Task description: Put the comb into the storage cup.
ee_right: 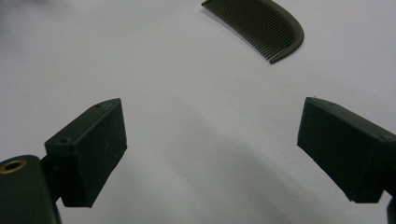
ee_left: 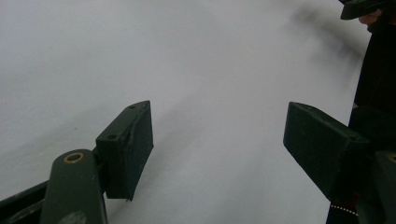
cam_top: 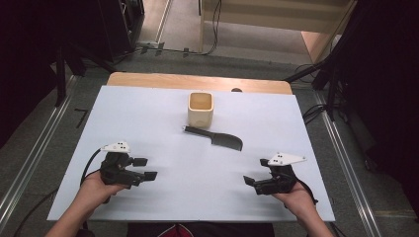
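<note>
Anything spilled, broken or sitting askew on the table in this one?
Nothing stands out. The black comb lies flat in front of the upright, empty beige cup, apart from it. The left gripper and right gripper are both open, holding nothing.

Worktop (cam_top: pixel 148 113): cup (cam_top: pixel 200 109) at far centre, upright. Comb (cam_top: pixel 215 138) lies just in front of cup, apart from it. Left tool (cam_top: pixel 146 168) at near left, right tool (cam_top: pixel 255 172) at near right, comb btwn and beyond them.
</note>
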{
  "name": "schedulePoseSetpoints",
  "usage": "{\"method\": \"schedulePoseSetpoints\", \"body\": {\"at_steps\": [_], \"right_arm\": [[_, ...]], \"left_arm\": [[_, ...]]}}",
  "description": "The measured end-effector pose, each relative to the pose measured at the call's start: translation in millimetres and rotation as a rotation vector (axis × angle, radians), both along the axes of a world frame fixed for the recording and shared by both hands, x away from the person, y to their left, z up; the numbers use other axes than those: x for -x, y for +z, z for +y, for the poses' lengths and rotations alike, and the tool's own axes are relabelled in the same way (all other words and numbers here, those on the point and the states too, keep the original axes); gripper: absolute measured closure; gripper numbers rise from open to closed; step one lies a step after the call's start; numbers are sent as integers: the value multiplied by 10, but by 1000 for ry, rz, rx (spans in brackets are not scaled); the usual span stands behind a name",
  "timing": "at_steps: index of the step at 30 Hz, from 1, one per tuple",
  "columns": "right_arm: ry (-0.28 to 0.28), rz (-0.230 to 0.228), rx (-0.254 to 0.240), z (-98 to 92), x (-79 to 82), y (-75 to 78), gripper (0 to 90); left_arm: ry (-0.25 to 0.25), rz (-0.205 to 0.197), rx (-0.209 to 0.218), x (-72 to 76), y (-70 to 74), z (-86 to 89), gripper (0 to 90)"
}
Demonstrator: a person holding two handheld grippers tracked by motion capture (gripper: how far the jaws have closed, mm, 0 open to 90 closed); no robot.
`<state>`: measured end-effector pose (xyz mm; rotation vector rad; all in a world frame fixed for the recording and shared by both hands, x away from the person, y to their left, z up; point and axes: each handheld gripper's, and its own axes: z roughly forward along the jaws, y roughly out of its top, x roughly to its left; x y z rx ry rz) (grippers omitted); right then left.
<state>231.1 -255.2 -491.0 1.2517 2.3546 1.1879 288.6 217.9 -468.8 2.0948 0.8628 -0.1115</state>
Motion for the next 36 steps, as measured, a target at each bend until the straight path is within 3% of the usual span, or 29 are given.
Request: {"method": "schedulePoseSetpoints", "body": {"at_steps": [12, 20, 26, 36], "right_arm": [[1, 4, -1, 0, 0, -1, 67], [-5, 10, -20, -5, -10, 5, 68], [-3, 9, -21, -3, -6, 10, 67], [-6, 8, -19, -3, -1, 13, 67]], "left_arm": [[-5, -8, 7, 1, 1, 0, 252], [35, 21, 40, -65, 30, -10, 252], [61, 23, 24, -136, 92, -86, 256], [107, 34, 47, -283, 202, -171, 257]]}}
